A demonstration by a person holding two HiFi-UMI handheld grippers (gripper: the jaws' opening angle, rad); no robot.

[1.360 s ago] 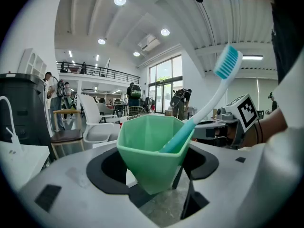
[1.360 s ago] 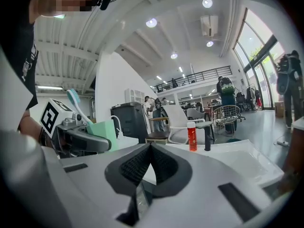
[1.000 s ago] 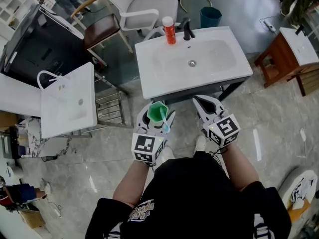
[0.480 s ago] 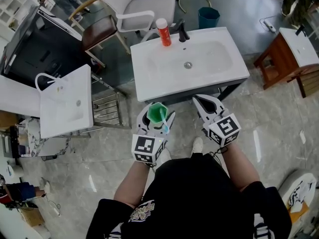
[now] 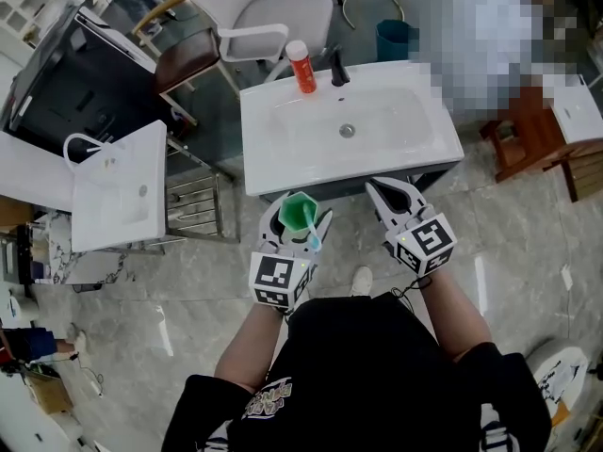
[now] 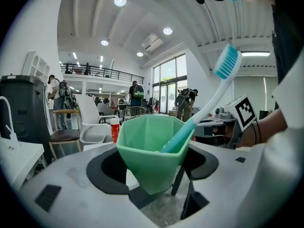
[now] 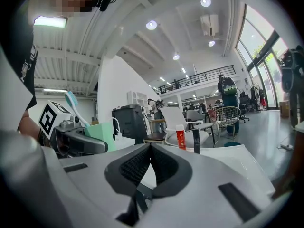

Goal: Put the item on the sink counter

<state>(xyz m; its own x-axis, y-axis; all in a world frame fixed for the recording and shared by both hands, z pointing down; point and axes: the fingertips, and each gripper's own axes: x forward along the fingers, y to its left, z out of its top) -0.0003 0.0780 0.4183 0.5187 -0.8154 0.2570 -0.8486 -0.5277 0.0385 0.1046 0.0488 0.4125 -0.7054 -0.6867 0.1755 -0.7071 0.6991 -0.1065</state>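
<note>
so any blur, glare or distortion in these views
Head view: sharp, evenly lit, a mosaic patch top right. Left gripper view: fisheye bend, dark corners, green cup crisp, ceiling lamps glare. Right gripper view: same bend, windows bright.

A white sink counter point(image 5: 281, 171) carries a red bottle point(image 5: 301, 66) at 11 o'clock, just beside a black faucet point(image 5: 337, 67) at 12 o'clock.
</note>
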